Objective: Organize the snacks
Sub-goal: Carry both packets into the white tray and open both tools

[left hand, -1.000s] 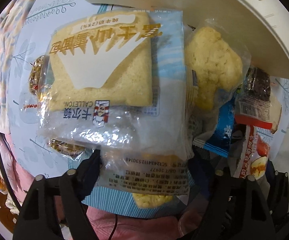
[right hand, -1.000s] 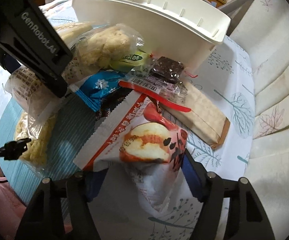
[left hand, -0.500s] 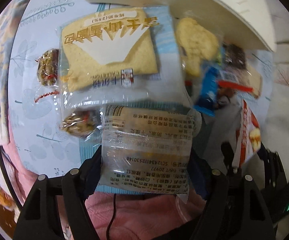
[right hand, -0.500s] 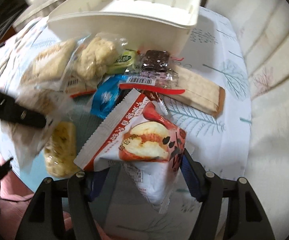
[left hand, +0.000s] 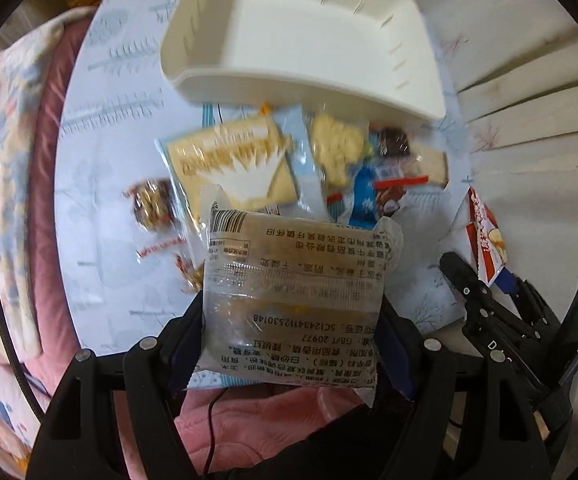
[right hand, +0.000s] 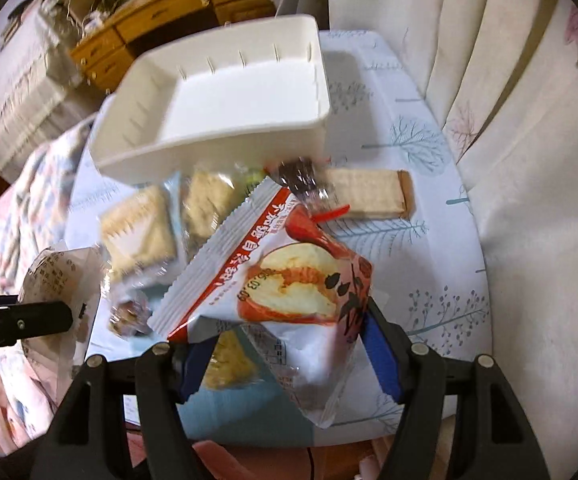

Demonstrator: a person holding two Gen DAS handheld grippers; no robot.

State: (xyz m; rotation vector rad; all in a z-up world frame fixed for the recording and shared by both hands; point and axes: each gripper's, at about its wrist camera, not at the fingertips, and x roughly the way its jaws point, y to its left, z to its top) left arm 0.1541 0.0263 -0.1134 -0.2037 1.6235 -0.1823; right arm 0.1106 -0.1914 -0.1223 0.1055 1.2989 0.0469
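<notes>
My left gripper (left hand: 291,340) is shut on a clear bread packet (left hand: 295,292) printed with black text, held above the table. My right gripper (right hand: 285,344) is shut on a red and white snack bag (right hand: 285,276) with a fruit picture, also lifted. The empty white bin (left hand: 305,36) stands beyond the snack pile; it also shows in the right wrist view (right hand: 229,112). A large toast packet (left hand: 233,164), a yellow cake packet (left hand: 335,150) and a wafer bar (right hand: 369,194) lie on the table before the bin.
Small wrapped sweets (left hand: 153,202) lie at the left of the pile, a blue packet (left hand: 363,200) at its right. The tablecloth (right hand: 429,240) has tree prints. Curtains (right hand: 509,120) hang at the right. A wooden desk (right hand: 161,20) stands behind. A quilt (left hand: 5,160) lies left.
Both grippers have risen and pulled back from the pile with their packets. The inside of the white bin has come into view.
</notes>
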